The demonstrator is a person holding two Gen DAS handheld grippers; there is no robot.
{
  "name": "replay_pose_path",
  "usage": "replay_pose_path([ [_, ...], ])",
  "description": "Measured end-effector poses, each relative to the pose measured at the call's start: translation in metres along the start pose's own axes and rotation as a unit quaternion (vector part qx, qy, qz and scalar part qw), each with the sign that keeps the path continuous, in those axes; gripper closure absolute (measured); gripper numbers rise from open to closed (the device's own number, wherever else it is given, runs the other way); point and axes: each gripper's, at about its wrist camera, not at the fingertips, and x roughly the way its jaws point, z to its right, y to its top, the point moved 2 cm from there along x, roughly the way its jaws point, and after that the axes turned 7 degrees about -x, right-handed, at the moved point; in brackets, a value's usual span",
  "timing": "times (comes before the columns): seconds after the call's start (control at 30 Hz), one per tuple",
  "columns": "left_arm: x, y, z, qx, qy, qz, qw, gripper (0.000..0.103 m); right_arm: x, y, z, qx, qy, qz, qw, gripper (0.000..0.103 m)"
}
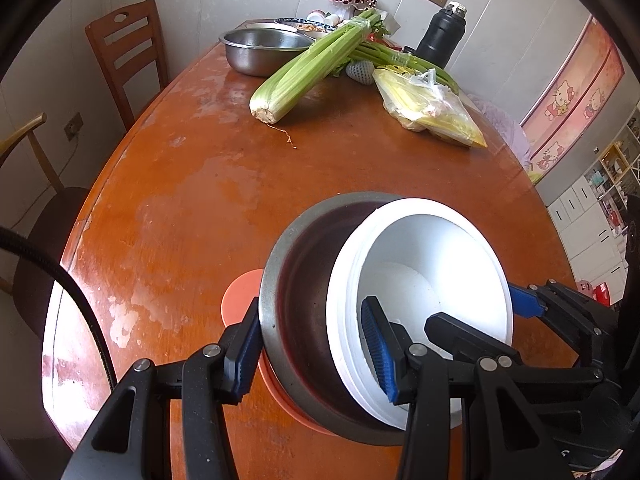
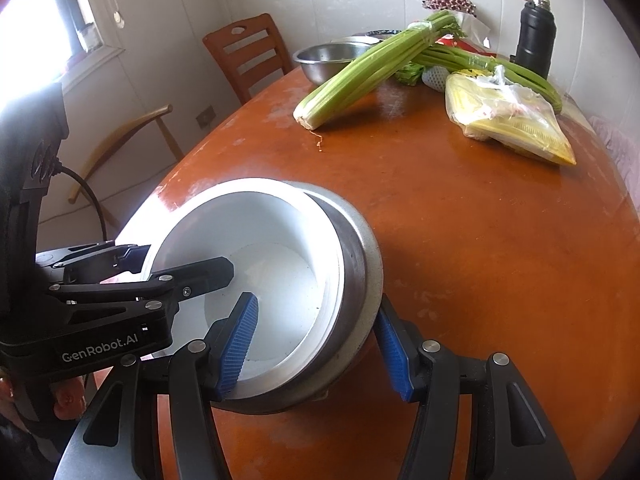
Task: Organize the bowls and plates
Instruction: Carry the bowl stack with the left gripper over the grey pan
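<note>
A steel bowl (image 1: 304, 280) with stacked white bowls (image 1: 432, 264) nested inside sits on an orange plate (image 1: 238, 294) on the wooden table (image 1: 192, 184). My left gripper (image 1: 312, 348) straddles the stack's left wall: one pad outside the steel rim, the other inside the white bowls. My right gripper (image 2: 316, 348) straddles the opposite wall of the steel bowl (image 2: 360, 280), one pad inside the white bowls (image 2: 256, 248). I cannot tell whether either pair of pads presses the wall.
At the far end lie celery bunches (image 1: 308, 64), a second steel bowl (image 1: 260, 48), a bagged yellow vegetable (image 1: 428, 104), a black thermos (image 1: 442, 34), dishes and flowers. Wooden chairs (image 1: 124, 52) stand to the left.
</note>
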Motion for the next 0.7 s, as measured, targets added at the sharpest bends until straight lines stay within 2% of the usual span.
replay_pose_path([
  [0.43,0.0009,-0.0017,-0.0028,0.002,0.010,0.006,0.9999,0.050,0.0003,0.0000,-0.0010,-0.003,-0.011,0.008,1.000,0.042],
  [0.7,-0.0038,-0.0022,-0.0042,0.007,0.018,0.014,0.9997,0.049,0.0000,-0.0003,-0.0043,-0.015,-0.033,0.013,0.999,0.042],
])
